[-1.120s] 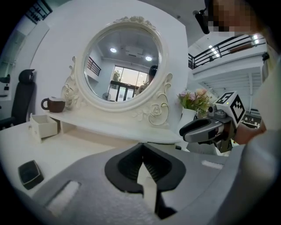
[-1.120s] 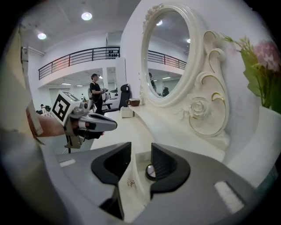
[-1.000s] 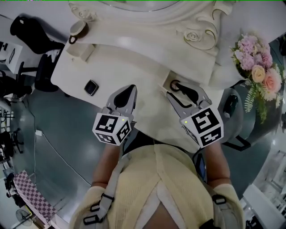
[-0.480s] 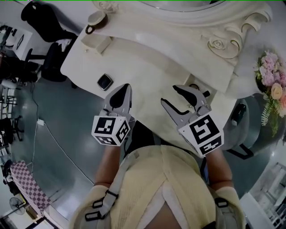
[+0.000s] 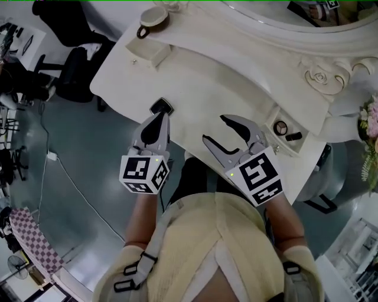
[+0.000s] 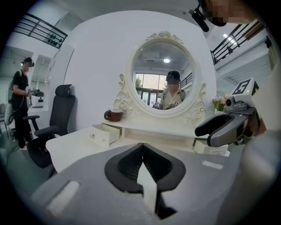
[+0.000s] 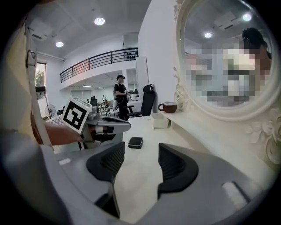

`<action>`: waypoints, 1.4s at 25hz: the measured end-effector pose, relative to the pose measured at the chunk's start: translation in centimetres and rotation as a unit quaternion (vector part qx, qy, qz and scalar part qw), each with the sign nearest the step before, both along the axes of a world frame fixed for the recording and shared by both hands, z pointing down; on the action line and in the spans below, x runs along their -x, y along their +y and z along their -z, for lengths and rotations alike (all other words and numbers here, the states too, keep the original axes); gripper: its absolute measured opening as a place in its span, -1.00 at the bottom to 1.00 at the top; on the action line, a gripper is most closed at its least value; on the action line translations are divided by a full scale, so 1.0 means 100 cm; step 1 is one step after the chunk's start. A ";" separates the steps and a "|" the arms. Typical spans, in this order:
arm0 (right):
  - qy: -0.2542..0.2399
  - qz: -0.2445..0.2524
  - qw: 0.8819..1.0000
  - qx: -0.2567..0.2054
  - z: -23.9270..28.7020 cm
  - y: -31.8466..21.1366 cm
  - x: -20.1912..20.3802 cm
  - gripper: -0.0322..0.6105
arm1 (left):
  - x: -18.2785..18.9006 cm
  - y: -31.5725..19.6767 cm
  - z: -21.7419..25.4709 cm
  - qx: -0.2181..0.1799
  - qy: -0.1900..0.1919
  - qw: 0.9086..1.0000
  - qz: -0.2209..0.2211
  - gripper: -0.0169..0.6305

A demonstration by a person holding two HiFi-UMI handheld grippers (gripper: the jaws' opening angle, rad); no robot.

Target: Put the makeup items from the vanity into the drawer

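Note:
A small black compact (image 5: 160,107) (image 7: 135,142) lies on the white vanity top (image 5: 195,82) near its front edge. My left gripper (image 5: 160,118) (image 6: 141,147) is shut and empty, its tips just short of that compact. My right gripper (image 5: 215,130) (image 7: 140,160) hovers over the vanity top with its jaws opening and nothing between them. To its right the small right drawer (image 5: 273,113) stands open. It holds a round compact (image 5: 281,127) and a black tube (image 5: 293,137).
A second small drawer (image 5: 150,52) (image 6: 103,134) is pulled open at the vanity's left, with a brown cup (image 5: 155,17) (image 6: 113,115) behind it. The ornate oval mirror (image 6: 164,74) rises at the back. A black office chair (image 5: 71,71) stands to the left, and a person stands beyond it.
The right gripper let go of a dark item at the right drawer, drew back toward me and spread its jaws. The left gripper stayed shut and now sits nearer the black compact.

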State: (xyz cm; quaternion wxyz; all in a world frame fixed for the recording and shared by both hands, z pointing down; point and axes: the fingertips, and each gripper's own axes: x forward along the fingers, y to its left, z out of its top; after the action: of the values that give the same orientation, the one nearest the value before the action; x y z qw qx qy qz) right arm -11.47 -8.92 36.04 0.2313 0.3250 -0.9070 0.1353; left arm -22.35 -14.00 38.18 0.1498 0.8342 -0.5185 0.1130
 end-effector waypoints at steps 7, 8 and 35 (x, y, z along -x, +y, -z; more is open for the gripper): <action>0.000 0.019 1.000 0.022 -0.020 -0.012 0.051 -0.09 | 0.047 0.004 -0.006 0.007 0.007 0.999 0.032 -0.94; 0.000 0.022 0.999 0.026 -0.024 -0.013 0.058 -0.08 | 0.053 0.004 -0.007 0.008 0.008 0.999 0.037 -0.95; 0.069 -0.025 0.993 0.095 -0.131 -0.060 0.156 0.08 | 0.134 0.002 -0.057 0.052 0.012 0.998 0.037 -0.94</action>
State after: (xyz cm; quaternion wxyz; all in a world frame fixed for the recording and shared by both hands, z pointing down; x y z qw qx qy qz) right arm -27.06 -14.94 49.10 0.3193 0.3332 -0.8634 0.2038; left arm -35.76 -13.80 43.84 0.2032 0.8066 -0.5410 0.1242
